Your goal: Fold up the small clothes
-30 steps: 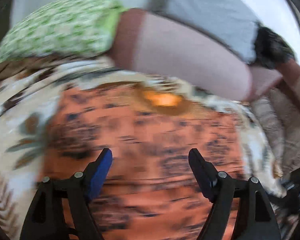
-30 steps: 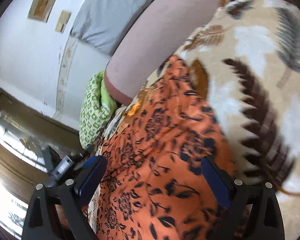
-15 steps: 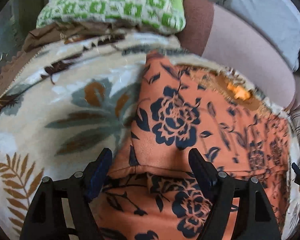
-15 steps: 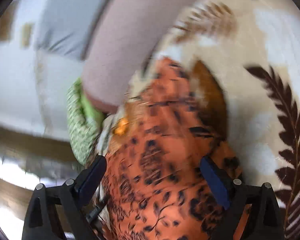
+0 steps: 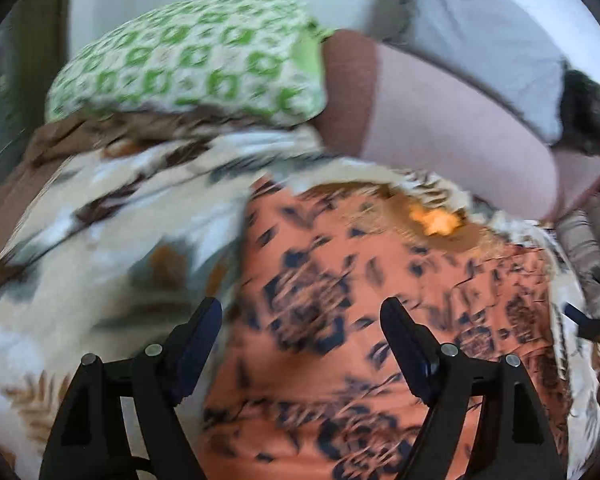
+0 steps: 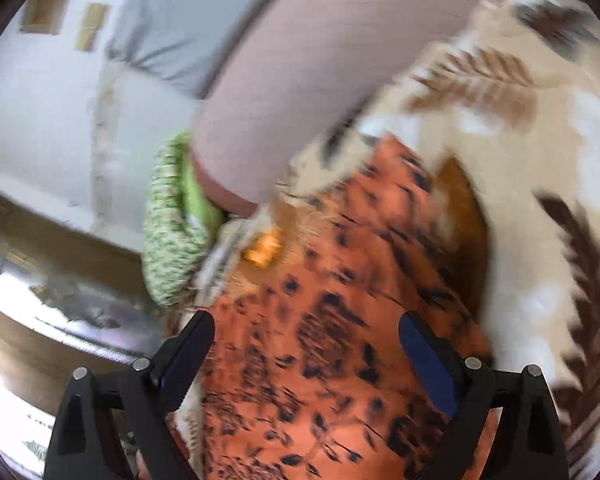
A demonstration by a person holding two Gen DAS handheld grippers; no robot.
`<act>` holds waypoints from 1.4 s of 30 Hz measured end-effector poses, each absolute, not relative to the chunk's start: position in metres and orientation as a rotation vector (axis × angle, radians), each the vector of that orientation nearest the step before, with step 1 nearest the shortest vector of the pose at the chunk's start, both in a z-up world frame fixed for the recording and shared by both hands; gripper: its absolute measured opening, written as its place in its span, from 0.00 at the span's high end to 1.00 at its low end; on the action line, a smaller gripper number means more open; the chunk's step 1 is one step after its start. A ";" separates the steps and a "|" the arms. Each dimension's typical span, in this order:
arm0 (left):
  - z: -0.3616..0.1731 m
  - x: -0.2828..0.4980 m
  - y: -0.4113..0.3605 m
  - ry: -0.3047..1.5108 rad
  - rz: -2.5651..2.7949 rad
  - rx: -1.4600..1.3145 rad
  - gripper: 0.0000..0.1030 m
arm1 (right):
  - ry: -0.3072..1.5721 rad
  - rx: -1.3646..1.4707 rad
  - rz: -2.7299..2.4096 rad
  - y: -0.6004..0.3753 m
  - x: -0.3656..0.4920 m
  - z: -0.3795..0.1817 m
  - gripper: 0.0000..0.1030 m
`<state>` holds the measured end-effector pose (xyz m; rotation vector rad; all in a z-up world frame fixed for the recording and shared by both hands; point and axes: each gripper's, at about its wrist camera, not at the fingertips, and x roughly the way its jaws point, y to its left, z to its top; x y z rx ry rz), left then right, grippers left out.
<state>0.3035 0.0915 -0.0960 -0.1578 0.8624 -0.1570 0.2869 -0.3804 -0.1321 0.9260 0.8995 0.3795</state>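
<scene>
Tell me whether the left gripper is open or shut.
Open. The left gripper has its jaws spread wide over the orange floral garment, with cloth visible in the gap and nothing pinched between the blue pads.

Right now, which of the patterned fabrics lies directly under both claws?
The orange garment with dark floral print, spread on the cream leaf-print blanket; the green-and-white pillow sits far behind.
</scene>
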 end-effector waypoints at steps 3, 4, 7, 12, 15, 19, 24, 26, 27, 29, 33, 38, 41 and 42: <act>-0.111 0.325 0.091 0.911 -0.200 -0.226 0.20 | 0.930 0.960 0.431 -0.378 0.305 -0.150 0.08; -0.124 0.337 0.094 0.953 -0.176 -0.243 0.20 | 0.959 0.947 0.371 -0.381 0.311 -0.163 0.08; -0.156 0.357 0.106 1.070 -0.088 -0.298 0.23 | 0.927 1.115 0.262 -0.394 0.313 -0.188 0.08; -0.134 0.345 0.128 1.013 -0.096 -0.409 0.23 | 0.956 0.889 0.282 -0.381 0.300 -0.149 0.08; -0.123 0.330 0.144 0.991 -0.097 -0.423 0.23 | 0.917 0.919 0.309 -0.383 0.270 -0.136 0.08; -0.102 0.307 0.160 0.931 -0.234 -0.514 0.23 | 0.934 0.892 0.355 -0.378 0.235 -0.129 0.08; -0.095 0.328 0.139 0.931 -0.421 -0.585 0.22 | 0.906 0.937 0.415 -0.364 0.201 -0.128 0.08; -0.109 0.347 0.128 0.966 -0.424 -0.609 0.22 | 0.910 0.930 0.451 -0.355 0.197 -0.128 0.08; -0.116 0.354 0.124 0.987 -0.422 -0.618 0.22 | 0.915 0.924 0.467 -0.351 0.197 -0.128 0.08; -0.131 0.362 0.120 1.033 -0.405 -0.618 0.22 | 0.927 0.908 0.492 -0.343 0.204 -0.130 0.08; -0.143 0.365 0.127 1.008 -0.358 -0.604 0.25 | 0.924 0.921 0.489 -0.338 0.231 -0.139 0.08; -0.142 0.362 0.134 1.015 -0.295 -0.592 0.27 | 1.013 1.071 0.335 -0.355 0.266 -0.187 0.08; -0.130 0.349 0.137 1.021 -0.290 -0.564 0.27 | 0.970 1.068 0.356 -0.358 0.258 -0.169 0.08; -0.121 0.338 0.139 1.008 -0.293 -0.549 0.27 | 0.962 1.042 0.365 -0.358 0.253 -0.159 0.08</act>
